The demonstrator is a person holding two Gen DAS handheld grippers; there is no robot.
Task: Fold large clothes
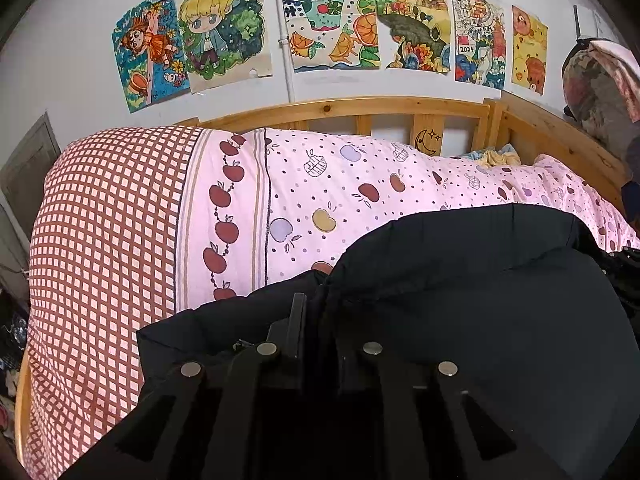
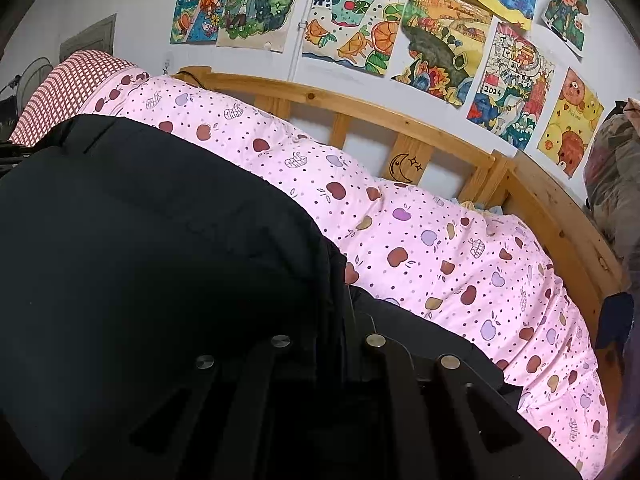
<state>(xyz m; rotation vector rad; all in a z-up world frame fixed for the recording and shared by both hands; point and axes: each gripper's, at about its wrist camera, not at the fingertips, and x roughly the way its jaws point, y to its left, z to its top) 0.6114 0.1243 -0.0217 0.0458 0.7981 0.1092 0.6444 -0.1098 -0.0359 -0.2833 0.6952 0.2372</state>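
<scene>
Bulky black padded jacket (image 1: 460,300) is held raised above pink apple-print quilt (image 1: 320,184) on wooden bed; edges are clamped by left hand-held gripper (image 1: 316,312) and right hand-held gripper (image 2: 344,312). Even tension is advised so fold lands square.

The black jacket (image 1: 460,312) is matt, smooth padded cloth. The quilt (image 2: 420,240) is soft printed cotton-like cloth. The bed frame (image 1: 340,110) is bare knotty wood. Paper drawings (image 1: 332,24) look matt.

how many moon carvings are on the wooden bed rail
1: a crescent moon with stars on a slat of the wooden bed rail, behind the pink apple quilt. Others may be hidden by the quilt.
</scene>
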